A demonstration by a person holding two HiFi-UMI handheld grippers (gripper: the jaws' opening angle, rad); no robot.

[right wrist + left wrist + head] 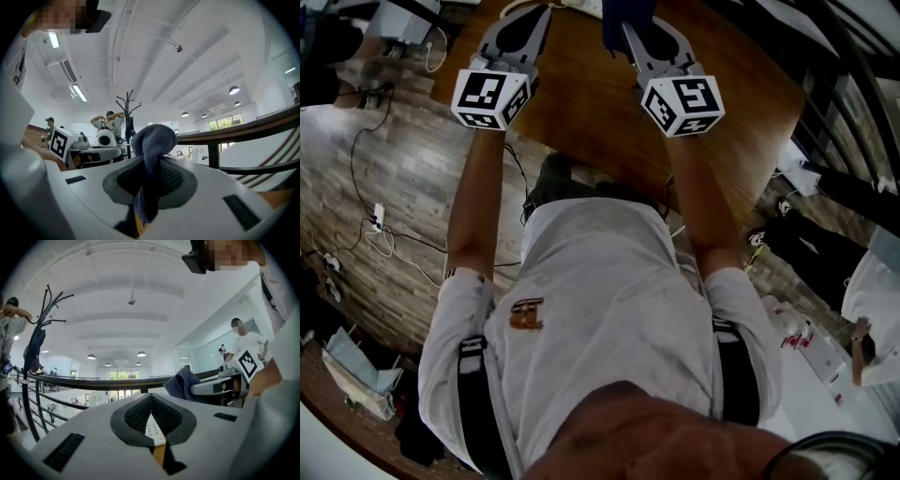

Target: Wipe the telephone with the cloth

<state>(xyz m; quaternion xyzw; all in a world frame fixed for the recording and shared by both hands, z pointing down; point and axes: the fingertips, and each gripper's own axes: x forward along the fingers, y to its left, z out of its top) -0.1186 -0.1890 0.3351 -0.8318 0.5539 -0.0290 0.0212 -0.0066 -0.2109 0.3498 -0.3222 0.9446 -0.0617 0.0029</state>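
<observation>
My right gripper (626, 26) is shut on a dark blue cloth (630, 13), held level over the brown wooden table (581, 103). In the right gripper view the cloth (157, 140) bulges above the pads and hangs down between them. My left gripper (542, 11) is beside it to the left, shut with nothing in it; its pads (140, 411) meet at the tip. Under them a small white dotted surface (153, 430) shows through the gap; I cannot tell whether it is the telephone. A white edge (579, 6) is cut off at the top of the head view.
A dark railing (93, 383) runs beyond the table. A black coat stand (127, 117) rises behind it. Other people (246, 345) stand to the sides. Cables and a power strip (377, 220) lie on the wood floor left of the table.
</observation>
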